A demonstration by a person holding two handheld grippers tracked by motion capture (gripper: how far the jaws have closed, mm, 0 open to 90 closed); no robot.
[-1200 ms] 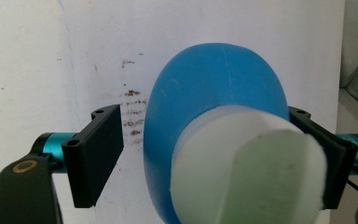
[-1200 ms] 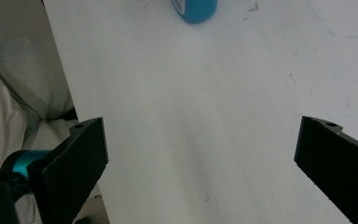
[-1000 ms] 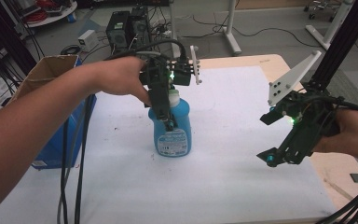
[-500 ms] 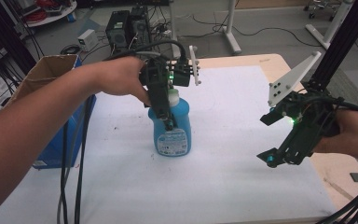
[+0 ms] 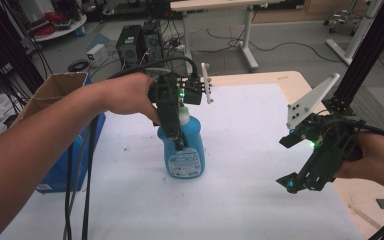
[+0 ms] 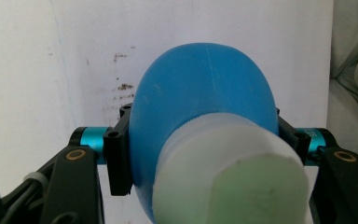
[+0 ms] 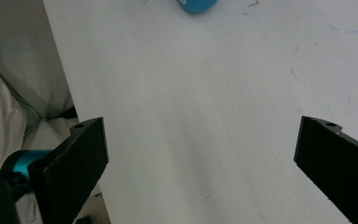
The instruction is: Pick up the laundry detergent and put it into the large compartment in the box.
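A blue detergent bottle point(image 5: 185, 152) with a white cap point(image 5: 184, 114) stands upright on the white table cover point(image 5: 245, 200). My left gripper point(image 5: 179, 142) comes down from above and is shut on the bottle's body. In the left gripper view the pads point(image 6: 120, 161) press both sides of the blue bottle point(image 6: 205, 88), just below its white cap point(image 6: 228, 177). Off to the right, my right gripper point(image 5: 287, 162) hangs above the table, open, with nothing between its jaws. The right gripper view point(image 7: 200, 163) looks at bare cover, with the bottle's base point(image 7: 196, 4) at the top edge.
A cardboard box point(image 5: 55, 90) and a blue bin point(image 5: 62, 170) sit at the table's left edge, and black cables point(image 5: 77, 190) hang over it there. Bare wood point(image 5: 360, 210) runs along the right edge. Computer cases point(image 5: 140, 42) and table legs stand on the floor behind.
My left gripper has settled slightly lower around the bottle. The bottle and the right gripper have kept still.
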